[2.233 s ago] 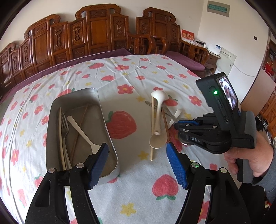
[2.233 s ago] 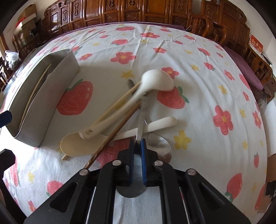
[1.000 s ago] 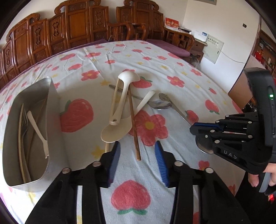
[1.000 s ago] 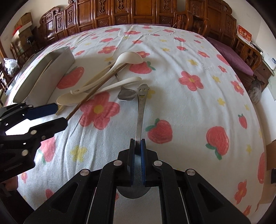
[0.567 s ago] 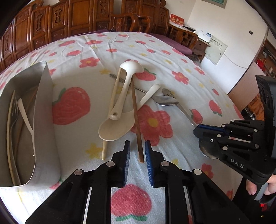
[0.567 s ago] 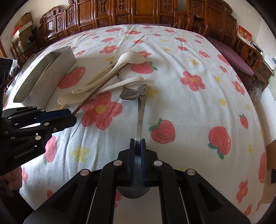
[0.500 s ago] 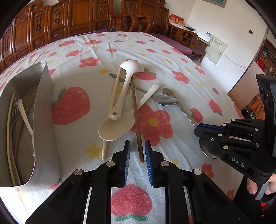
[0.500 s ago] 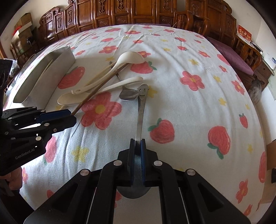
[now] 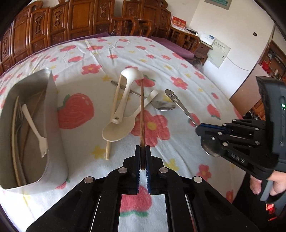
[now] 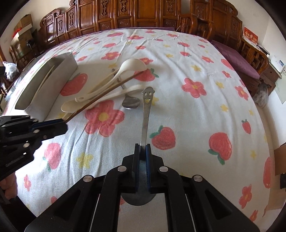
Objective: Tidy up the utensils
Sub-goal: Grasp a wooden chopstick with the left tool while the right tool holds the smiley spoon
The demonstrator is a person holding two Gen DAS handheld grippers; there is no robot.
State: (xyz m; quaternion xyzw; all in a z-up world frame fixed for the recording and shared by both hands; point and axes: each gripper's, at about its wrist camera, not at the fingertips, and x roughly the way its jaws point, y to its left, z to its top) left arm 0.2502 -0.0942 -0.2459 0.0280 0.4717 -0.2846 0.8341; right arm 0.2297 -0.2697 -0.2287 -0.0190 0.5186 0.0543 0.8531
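My left gripper (image 9: 142, 157) has its jaws closing the last bit, pads pressed on the near end of a brown chopstick (image 9: 141, 114). The stick's far tip lies by the bowl of a cream ladle (image 9: 131, 75). Under the ladle lie a cream rice spoon (image 9: 118, 131) and a pale chopstick (image 9: 107, 151). My right gripper (image 10: 142, 148) is shut on a steel spoon with a smiley-face handle (image 10: 147, 107), held above the cloth, its bowl behind the pads. In the right wrist view the left gripper (image 10: 59, 123) holds the brown chopstick (image 10: 107, 91).
A metal tray (image 9: 53, 114) at the left holds forks and chopsticks. Another steel spoon (image 9: 164, 105) lies beside the pile. The flowered tablecloth (image 10: 196, 116) stretches bare to the right. Carved wooden chairs (image 10: 143, 14) line the far side. A hand (image 9: 259, 185) grips the right tool.
The left jaws have gone from apart to closed on the brown chopstick's near end. The right gripper and its smiley spoon have stayed put.
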